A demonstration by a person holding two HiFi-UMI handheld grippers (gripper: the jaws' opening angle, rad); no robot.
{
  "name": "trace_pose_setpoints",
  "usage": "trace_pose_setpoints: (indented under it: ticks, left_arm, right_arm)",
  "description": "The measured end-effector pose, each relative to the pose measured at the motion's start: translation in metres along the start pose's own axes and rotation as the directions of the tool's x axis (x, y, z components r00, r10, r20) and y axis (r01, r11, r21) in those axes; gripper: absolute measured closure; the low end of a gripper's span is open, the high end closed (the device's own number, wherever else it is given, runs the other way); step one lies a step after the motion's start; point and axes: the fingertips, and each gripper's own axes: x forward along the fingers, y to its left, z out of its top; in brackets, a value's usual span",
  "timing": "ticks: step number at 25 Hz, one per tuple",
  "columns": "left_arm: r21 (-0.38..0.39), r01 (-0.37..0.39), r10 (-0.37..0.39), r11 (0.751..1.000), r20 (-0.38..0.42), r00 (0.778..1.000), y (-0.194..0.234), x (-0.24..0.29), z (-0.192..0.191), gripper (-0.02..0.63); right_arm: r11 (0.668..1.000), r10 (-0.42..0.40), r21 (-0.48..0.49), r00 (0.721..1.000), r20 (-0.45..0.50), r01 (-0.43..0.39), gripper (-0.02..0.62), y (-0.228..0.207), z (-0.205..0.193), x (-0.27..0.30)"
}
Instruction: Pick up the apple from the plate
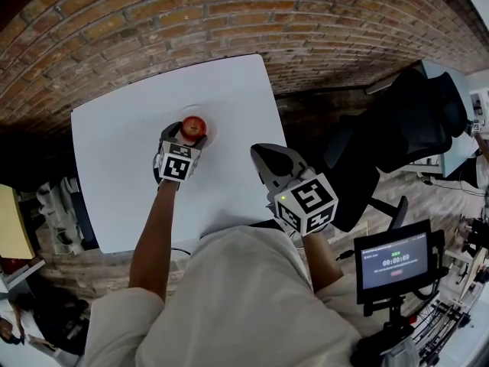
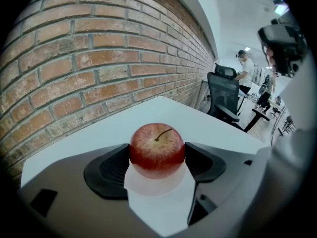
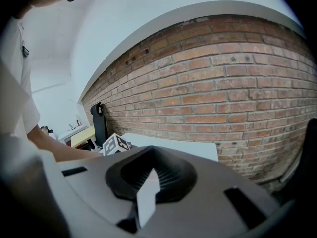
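slip is the danger: the left gripper [image 2: 157, 166] pinches the smooth, round apple [image 2: 157, 148] only at its sides. any tilt or slack could drop it onto the plate [image 1: 212, 134]. the right gripper [image 3: 148, 182] hangs closed, empty.

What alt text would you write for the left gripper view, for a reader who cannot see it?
A red apple sits between the two black jaws of the left tool, which touch it on both sides, over a white plate. Behind are a white table, a brick wall and an office chair.
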Motion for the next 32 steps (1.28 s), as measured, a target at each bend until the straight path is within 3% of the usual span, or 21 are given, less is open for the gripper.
trace_pose_setpoints:
  ticks: [6,21,32]
  left_arm:
    - [-0.010,0.024,-0.024,1.000,0.056,0.998,-0.006,-0.025,0.017,0.247]
    - [-0.067,-0.023,0.034,0.997,0.165,0.986,-0.002,-0.095,0.047,0.247]
    - [-0.094,-0.069,0.090,0.993,0.254,0.963,-0.004,-0.147,0.077,0.247]
  right_arm:
    - [1.000,0.010,-0.003,1.000,0.015,-0.010,0.592,0.004,0.001,-0.004]
    - [0.998,0.053,-0.049,0.996,0.066,-0.050,0.592,0.020,0.030,-0.001]
    - [0.993,0.088,-0.088,0.991,0.104,-0.079,0.592,0.032,0.047,-0.001]
